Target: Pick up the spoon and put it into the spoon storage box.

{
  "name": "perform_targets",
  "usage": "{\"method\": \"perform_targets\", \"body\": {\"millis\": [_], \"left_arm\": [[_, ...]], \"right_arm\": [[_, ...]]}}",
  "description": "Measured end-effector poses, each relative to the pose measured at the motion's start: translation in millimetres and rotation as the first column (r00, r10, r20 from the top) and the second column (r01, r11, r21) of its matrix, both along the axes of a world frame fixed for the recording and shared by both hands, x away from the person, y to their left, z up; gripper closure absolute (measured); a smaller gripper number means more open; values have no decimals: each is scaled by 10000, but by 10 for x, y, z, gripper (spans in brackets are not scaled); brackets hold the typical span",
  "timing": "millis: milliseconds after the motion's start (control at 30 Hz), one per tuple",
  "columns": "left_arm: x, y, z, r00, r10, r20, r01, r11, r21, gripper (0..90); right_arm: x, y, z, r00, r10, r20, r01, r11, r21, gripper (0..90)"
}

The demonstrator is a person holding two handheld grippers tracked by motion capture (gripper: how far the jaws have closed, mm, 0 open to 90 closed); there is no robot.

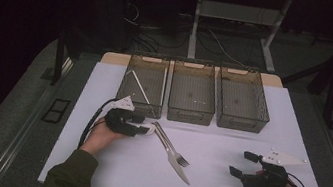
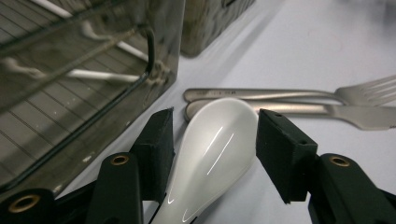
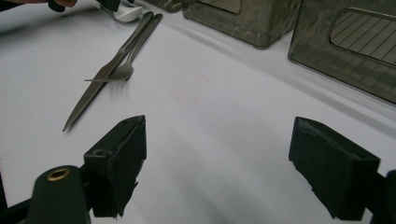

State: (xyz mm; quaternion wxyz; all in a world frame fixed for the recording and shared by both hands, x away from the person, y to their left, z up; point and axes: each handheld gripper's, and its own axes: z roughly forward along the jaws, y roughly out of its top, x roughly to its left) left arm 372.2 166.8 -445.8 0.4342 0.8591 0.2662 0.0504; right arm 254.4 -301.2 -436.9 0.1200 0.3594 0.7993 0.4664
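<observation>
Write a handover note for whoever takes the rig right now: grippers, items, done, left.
Left gripper: jaws around the white spoon on the table, one pad at its side, the other with a gap; not gripped yet.
Right gripper: open, holding nothing, over bare table.
Fork and knife lie crossed mid-table, untouched.
Left bin holds white sticks; the other two bins look empty.
Left: probably close on the spoon, bin it, then fork and knife.

White table, three bins, spoon, fork, knife
</observation>
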Motion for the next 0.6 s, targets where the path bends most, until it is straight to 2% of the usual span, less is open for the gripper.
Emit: {"method": "perform_targets", "body": {"millis": [133, 267, 300, 500, 600], "left_arm": [[12, -21, -40, 9999, -130, 6, 129, 9990, 421, 455], [-4, -52, -52, 9993, -359, 63, 351, 9944, 993, 454], [-12, -56, -47, 9992, -397, 16, 394, 9948, 945, 463], [-70, -56, -22, 9943, -1062, -7, 1054, 9864, 1263, 617], [-91, -45, -12, 9926, -1211, 59, 1190, 9826, 1426, 674]], "right_arm": [[0, 9, -2, 10000, 22, 17, -21, 10000, -75, 188], [-2, 12, -2, 10000, 31, 8, -31, 10000, -90, 188], [-2, 12, -2, 10000, 21, 9, -21, 9999, -102, 188], [-3, 13, -2, 10000, 8, 33, -8, 9998, -173, 188], [-2, 16, -4, 10000, 3, 40, -2, 9998, -214, 188]]}}
